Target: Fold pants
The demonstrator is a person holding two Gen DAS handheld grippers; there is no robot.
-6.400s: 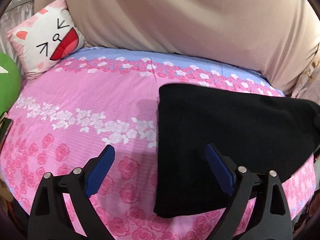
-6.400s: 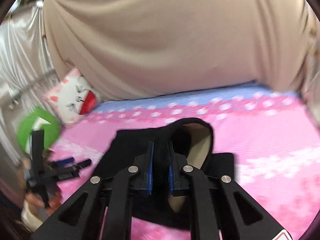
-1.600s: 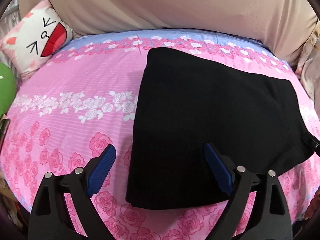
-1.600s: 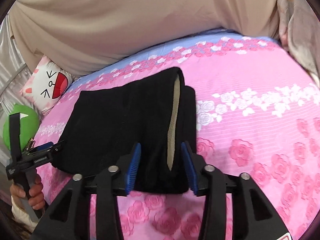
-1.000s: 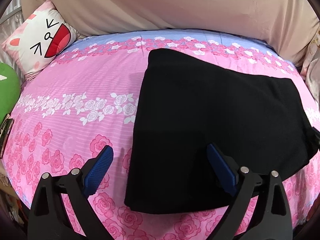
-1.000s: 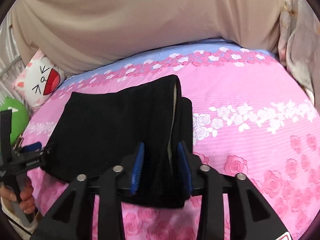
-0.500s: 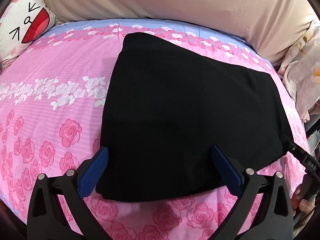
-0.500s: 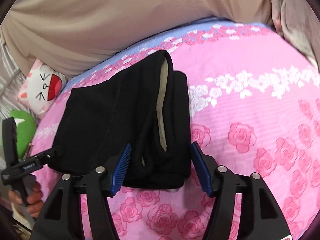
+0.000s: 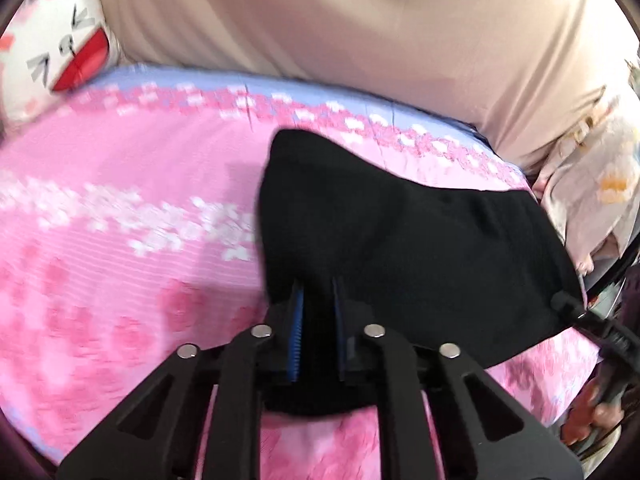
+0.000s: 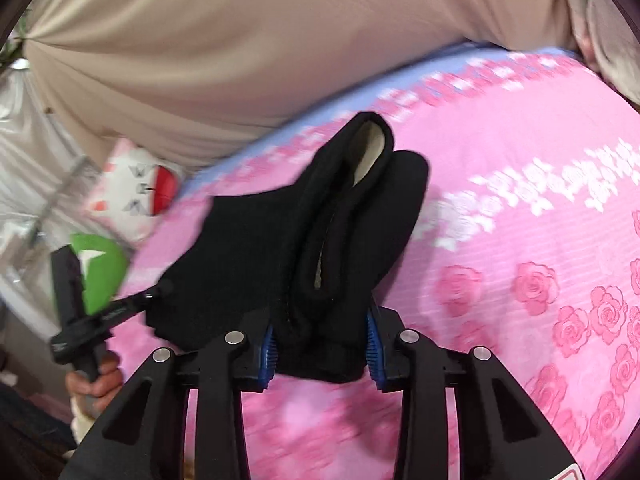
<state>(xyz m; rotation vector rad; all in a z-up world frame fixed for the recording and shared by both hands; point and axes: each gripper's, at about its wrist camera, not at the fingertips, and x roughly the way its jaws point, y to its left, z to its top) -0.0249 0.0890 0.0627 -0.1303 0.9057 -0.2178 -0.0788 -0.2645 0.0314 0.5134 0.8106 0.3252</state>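
The thick black knit pants with pale lining [image 10: 304, 232], folded into a bundle, are lifted at both near corners above the pink rose-patterned bedsheet [image 10: 520, 208].

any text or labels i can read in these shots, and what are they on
No text can be read.
Left gripper: small pale lettering on its arm, too blurred to read.
Cat pillow: a drawn face only, no words.
Pants: no label showing.

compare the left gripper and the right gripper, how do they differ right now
The left gripper is nearly closed, pinching a thin near edge of the black pants; the right gripper stands wider, clamped around the thick bunched end. Both hold the same pants above the pink bedsheet with blue-padded fingers.
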